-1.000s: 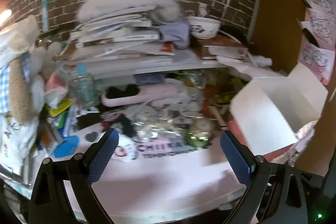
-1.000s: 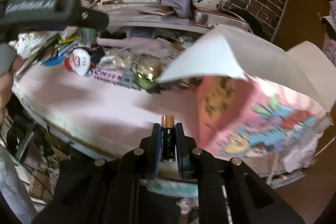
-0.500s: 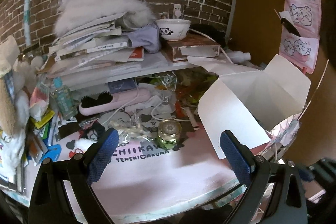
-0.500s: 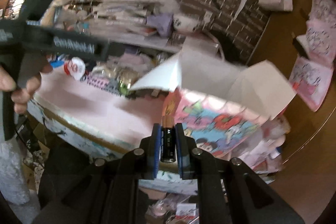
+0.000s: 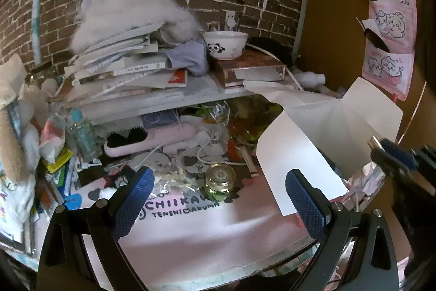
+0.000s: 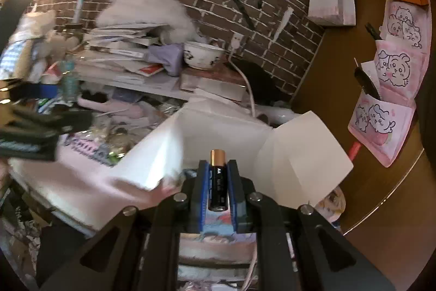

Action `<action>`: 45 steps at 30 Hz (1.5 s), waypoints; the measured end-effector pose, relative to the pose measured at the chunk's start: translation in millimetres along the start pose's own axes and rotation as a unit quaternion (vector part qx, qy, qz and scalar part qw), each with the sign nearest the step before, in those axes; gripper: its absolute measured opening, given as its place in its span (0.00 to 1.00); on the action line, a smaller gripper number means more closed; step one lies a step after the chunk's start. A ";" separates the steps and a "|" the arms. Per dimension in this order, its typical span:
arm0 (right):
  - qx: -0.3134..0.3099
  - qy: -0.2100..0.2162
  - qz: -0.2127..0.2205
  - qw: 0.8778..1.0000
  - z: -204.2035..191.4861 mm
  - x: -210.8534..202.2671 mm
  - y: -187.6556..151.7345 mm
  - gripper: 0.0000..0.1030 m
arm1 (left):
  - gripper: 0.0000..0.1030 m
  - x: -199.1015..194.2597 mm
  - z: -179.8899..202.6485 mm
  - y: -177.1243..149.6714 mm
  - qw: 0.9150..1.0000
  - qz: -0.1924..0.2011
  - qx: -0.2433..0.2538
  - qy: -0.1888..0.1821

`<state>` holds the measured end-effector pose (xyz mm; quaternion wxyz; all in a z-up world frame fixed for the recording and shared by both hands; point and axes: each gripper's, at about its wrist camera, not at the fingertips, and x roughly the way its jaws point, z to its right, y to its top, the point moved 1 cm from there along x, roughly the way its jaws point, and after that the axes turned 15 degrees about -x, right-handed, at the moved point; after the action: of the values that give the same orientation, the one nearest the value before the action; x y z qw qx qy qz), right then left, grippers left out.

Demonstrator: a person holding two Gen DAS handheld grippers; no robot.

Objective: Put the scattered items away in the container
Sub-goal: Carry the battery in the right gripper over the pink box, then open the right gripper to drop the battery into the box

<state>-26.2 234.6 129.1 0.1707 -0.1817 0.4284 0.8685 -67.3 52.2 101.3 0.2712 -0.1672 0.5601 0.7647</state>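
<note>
From the left wrist, the left gripper (image 5: 218,198) hangs over the pink mat (image 5: 207,236) with its blue pads wide apart and nothing between them. Just past the pads a small gold-lidded jar (image 5: 219,180) stands upright on the mat's lettering, with crumpled clear wrappers beside it. To the right sits the white box (image 5: 324,132), flaps open and splayed; a front flap hides the inside, so its contents cannot be told. At the far right edge the right gripper (image 5: 392,154) shows, blurred, near the box's right side. Behind, a panda bowl (image 5: 224,44) rests on a flat case on the shelf; what is in it cannot be seen. A pink brush (image 5: 147,139) lies under the shelf. From the right wrist, the right gripper (image 6: 218,182) is clamped narrow on an AA battery (image 6: 217,179), copper end pointing forward, held above the open box (image 6: 226,132). The inner walls that show are bare white; the bottom is hidden behind the battery and fingers. The left gripper (image 6: 41,127) is a dark blur at the left over the mat
</note>
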 end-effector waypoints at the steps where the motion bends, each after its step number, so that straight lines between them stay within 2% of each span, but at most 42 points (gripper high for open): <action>1: -0.002 -0.003 -0.005 1.000 2.3 5.2 1.6 0.10 | 0.94 -0.8 -0.2 0.4 1.000 0.001 0.001 -0.001; 9: -0.012 0.013 -0.062 0.998 18.8 55.2 15.1 0.10 | 0.94 0.9 -4.0 1.4 1.000 0.001 -0.005 0.002; 19: -0.012 0.095 -0.154 0.983 16.6 116.1 16.7 0.11 | 0.94 0.3 -11.4 0.7 1.000 0.001 -0.008 0.010; 25: 0.010 0.139 -0.187 0.972 15.7 133.1 7.0 0.11 | 0.94 2.2 -16.6 1.0 1.000 -0.001 -0.015 0.015; 33: 0.014 0.124 -0.169 0.978 21.0 122.0 9.2 0.11 | 0.94 2.9 -17.8 -1.0 1.000 -0.003 -0.010 0.017; 39: 0.025 0.108 -0.115 0.987 30.9 84.3 18.4 0.11 | 0.94 5.8 -25.5 -2.6 1.000 -0.009 -0.019 0.022; 45: 0.014 0.120 -0.057 0.991 20.6 32.6 28.6 0.11 | 0.94 7.9 -34.4 -4.9 0.999 -0.014 -0.024 0.031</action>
<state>-71.1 239.4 145.2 0.1700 -0.3059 0.4471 0.8232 -72.2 22.5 82.2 0.2601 -0.2049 0.5477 0.7684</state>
